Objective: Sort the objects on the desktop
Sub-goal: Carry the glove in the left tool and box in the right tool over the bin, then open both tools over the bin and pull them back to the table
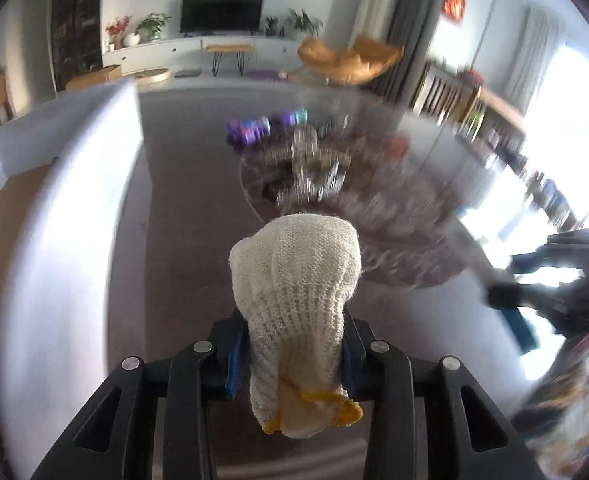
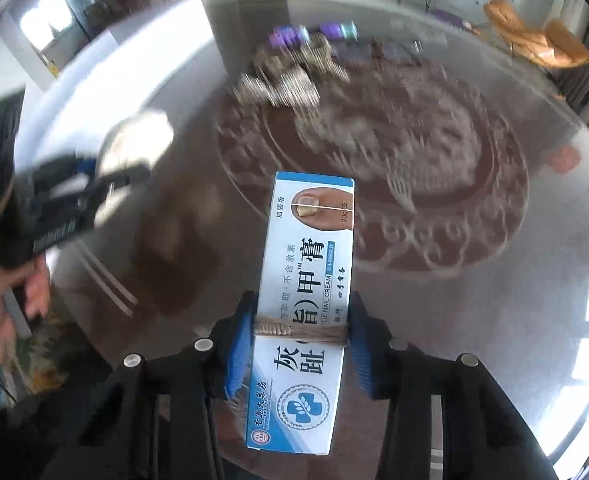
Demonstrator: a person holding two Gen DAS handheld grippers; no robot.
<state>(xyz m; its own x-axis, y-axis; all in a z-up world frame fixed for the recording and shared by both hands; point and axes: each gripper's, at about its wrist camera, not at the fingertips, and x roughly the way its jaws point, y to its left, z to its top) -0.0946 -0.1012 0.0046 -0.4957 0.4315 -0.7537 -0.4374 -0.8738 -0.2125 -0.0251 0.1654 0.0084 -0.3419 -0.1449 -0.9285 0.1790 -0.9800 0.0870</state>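
A cream knitted glove [image 1: 298,276] with a yellow cuff stands up between the blue pads [image 1: 236,364] of my left gripper [image 1: 294,344], which is shut on it above the glass table [image 1: 174,208]. My right gripper [image 2: 300,344] is shut on a long white and blue nail cream box [image 2: 310,248]. A thin tan strip lies across the box between the pads. Each gripper shows blurred in the other's view: the left one [image 2: 74,196] with the glove [image 2: 138,140], the right one [image 1: 534,296] at the right edge.
A blurred heap of shiny metal pieces [image 1: 306,168] and purple items [image 1: 250,128] lie at the table's far side, over a round dark red pattern [image 2: 414,168]. A large white panel [image 1: 74,184] stands on the left. A person's hand [image 2: 14,304] holds the left gripper.
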